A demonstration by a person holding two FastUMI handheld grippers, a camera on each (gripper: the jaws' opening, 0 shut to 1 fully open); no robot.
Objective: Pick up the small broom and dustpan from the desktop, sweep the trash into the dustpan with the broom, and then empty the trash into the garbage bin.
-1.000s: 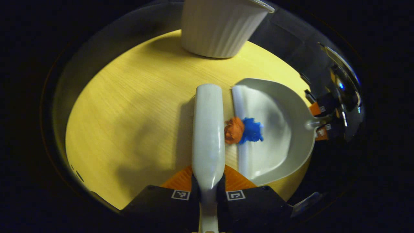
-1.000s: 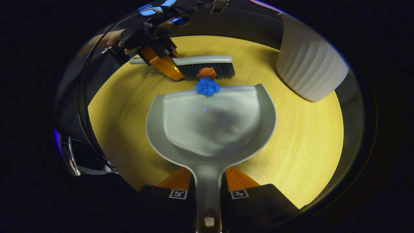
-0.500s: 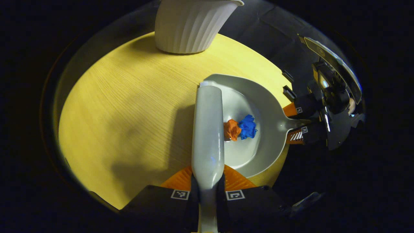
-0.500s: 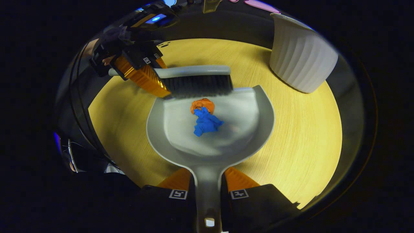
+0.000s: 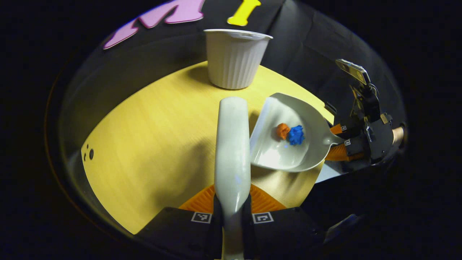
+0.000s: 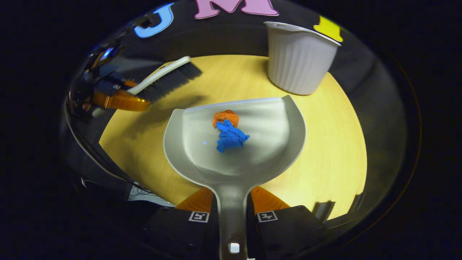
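My left gripper (image 5: 232, 207) is shut on the pale broom (image 5: 232, 144), which points forward above the wooden desktop (image 5: 151, 144). In the right gripper view that broom (image 6: 164, 77) hangs at the upper left, lifted off the desktop, with the left gripper (image 6: 115, 97) on its handle. My right gripper (image 6: 232, 211) is shut on the handle of the grey dustpan (image 6: 267, 144), held raised over the desktop. An orange paper wad (image 6: 225, 117) and a blue paper wad (image 6: 231, 137) lie inside it. In the left gripper view the dustpan (image 5: 274, 151) floats right of the broom, with the right gripper (image 5: 343, 139) behind it.
A white ribbed garbage bin (image 6: 299, 61) stands at the far side of the desktop (image 6: 325, 144); in the left gripper view the bin (image 5: 234, 59) is straight ahead past the broom's tip. The round desktop ends near both grippers, with dark floor beyond.
Both wads went from the dustpan's lip to inside it. The broom then swung away to the left and up. The dustpan rose off the desktop, and the bin looks farther off.
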